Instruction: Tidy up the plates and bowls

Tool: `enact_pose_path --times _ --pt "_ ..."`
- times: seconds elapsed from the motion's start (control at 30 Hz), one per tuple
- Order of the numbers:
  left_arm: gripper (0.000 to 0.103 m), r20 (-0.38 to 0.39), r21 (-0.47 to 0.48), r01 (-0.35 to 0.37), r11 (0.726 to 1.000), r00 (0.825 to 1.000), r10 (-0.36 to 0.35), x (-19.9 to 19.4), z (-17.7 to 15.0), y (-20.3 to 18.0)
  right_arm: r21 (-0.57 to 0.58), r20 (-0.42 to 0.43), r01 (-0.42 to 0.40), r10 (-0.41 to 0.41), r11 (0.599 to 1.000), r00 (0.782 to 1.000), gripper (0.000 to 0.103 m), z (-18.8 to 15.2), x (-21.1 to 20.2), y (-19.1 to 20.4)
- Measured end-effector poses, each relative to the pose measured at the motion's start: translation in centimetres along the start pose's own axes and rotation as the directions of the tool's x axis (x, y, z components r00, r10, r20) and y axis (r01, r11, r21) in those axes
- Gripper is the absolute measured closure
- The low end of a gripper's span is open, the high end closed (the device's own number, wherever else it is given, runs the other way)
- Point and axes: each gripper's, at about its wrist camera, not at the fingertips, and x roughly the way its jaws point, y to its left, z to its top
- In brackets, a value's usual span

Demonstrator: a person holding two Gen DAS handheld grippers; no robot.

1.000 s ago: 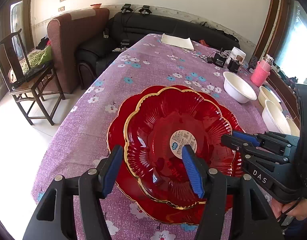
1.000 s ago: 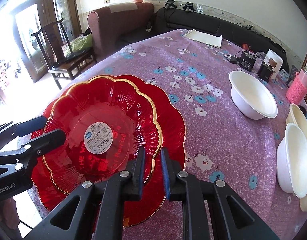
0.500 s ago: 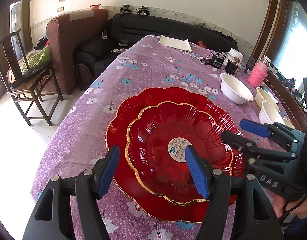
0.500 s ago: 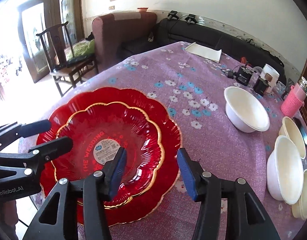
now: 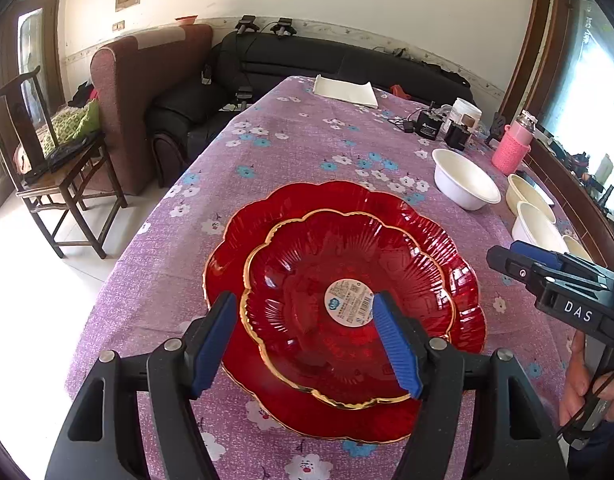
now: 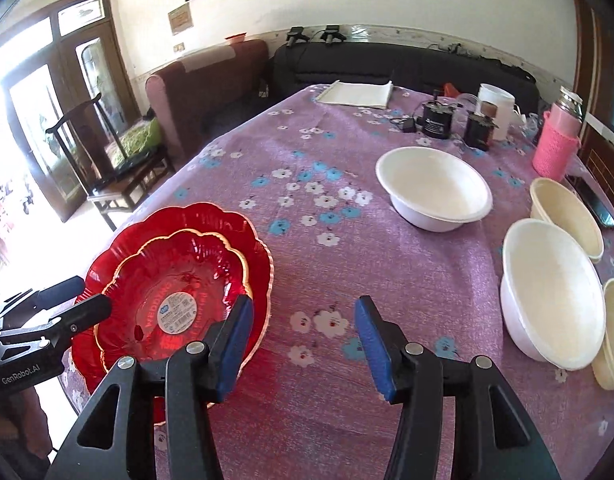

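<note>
On the purple flowered tabletop (image 6: 347, 152), the smaller red gold-rimmed glass plate (image 5: 347, 304) now nests in the larger red scalloped plate (image 5: 459, 280); the right claw (image 6: 303, 344) has released it and stands open, the left claw (image 5: 307, 344) has just been opening too; white bowls (image 6: 435, 188) remain.

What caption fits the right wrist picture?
Open right tongs hover between stacked red plates and white bowls.
</note>
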Motion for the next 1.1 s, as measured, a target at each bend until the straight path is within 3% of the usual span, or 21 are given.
enact_pose_path --times 0.5,0.7,0.97,1.1 --pt "0.030 -0.009 0.102 0.046 0.994 0.999 -0.045 -0.7 0.4 -5.4 0.172 0.042 0.030 -0.038 0.985 0.998 0.046 -1.0 -3.0 -7.9" --pt "0.030 -0.040 0.144 0.114 0.983 0.993 -0.109 -0.4 0.8 -9.2 0.202 0.077 0.046 -0.063 0.978 0.995 0.046 -0.4 -4.4 -10.4" --pt "0.030 -0.078 0.241 0.165 0.956 0.985 -0.151 0.5 1.8 -15.6 0.227 0.069 0.098 -0.116 0.969 0.991 0.046 0.8 -4.5 -13.6" --pt "0.030 -0.106 0.239 0.193 0.952 0.979 -0.171 1.4 3.3 -17.7 0.255 0.054 0.099 -0.117 0.962 0.992 0.046 2.8 -4.2 -15.3"
